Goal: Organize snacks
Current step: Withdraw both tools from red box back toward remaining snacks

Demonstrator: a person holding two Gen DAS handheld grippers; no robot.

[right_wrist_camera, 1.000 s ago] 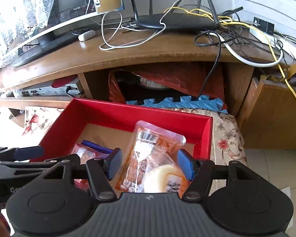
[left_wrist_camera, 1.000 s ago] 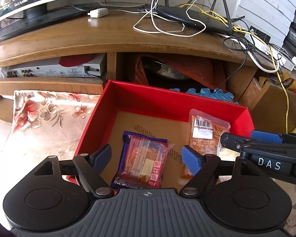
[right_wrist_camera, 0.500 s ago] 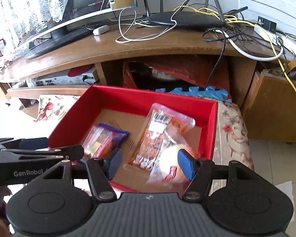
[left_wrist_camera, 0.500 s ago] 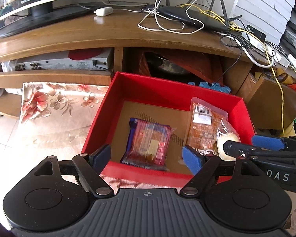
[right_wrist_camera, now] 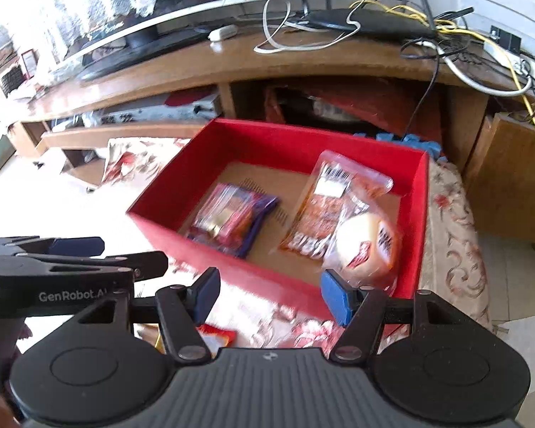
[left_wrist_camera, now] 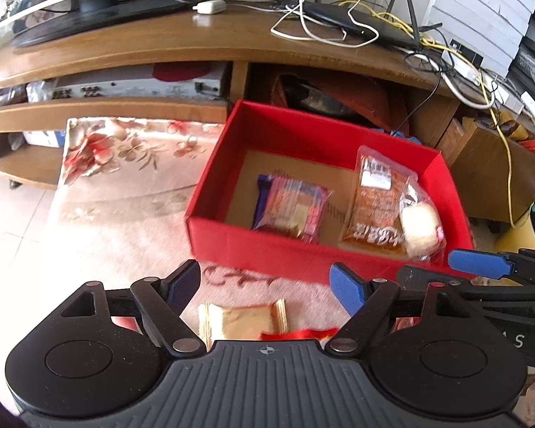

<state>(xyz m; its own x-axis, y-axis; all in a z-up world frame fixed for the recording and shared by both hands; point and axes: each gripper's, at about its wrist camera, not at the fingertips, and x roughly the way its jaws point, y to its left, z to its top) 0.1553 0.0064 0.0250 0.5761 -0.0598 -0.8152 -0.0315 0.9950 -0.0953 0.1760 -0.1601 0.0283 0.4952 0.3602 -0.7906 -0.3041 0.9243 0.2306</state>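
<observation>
We see a red box (left_wrist_camera: 324, 249) at the frame's centre holding three snack packets (one purple (left_wrist_camera: 289, 207), one orange (left_wrist_camera: 374, 207), one round bun (left_wrist_camera: 419, 226)). Our left gripper (left_wrist_camera: 267, 283) and right gripper (right_wrist_camera: 267, 294), low in frame, both gape empty above a gold packet (left_wrist_camera: 242, 321).

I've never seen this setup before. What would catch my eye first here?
The bright red box on the floral cloth in front of the wooden TV stand, with three wrapped snacks inside. Nearer, a gold snack packet lies outside it, between the open jaws of the left gripper.
</observation>
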